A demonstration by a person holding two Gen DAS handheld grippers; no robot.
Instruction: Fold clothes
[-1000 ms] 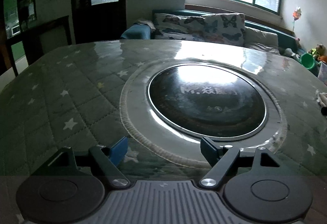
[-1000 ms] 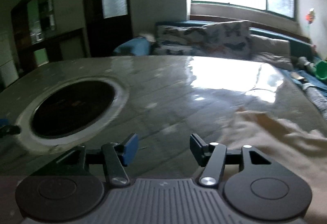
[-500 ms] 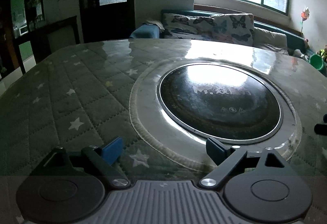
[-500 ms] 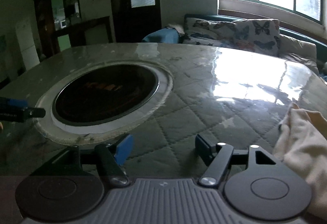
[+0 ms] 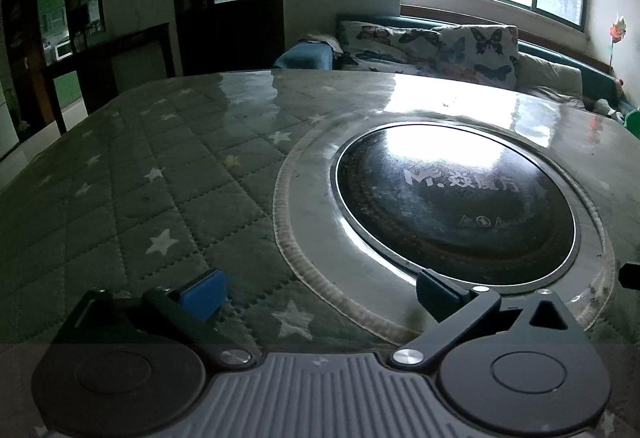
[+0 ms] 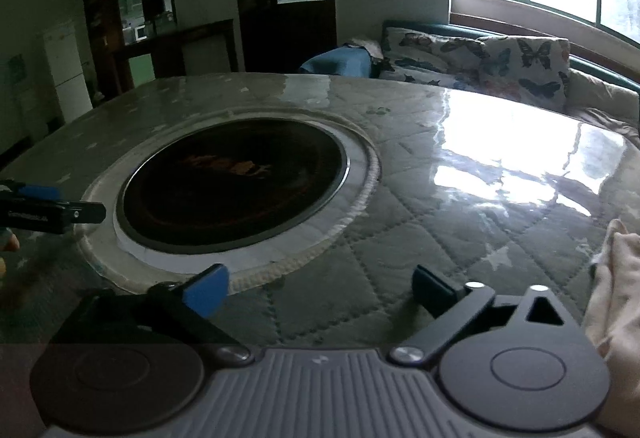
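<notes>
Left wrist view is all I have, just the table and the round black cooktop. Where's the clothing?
Observer: A cream garment lies at the right edge of the right wrist view, on the quilted table cover.
Operator: Is the right gripper holding it?
Observer: No. The right gripper is open and empty, with the garment off to its right.
Operator: Can you see my gripper there?
Observer: Yes, the left gripper shows at the left edge, beside the cooktop.
</notes>
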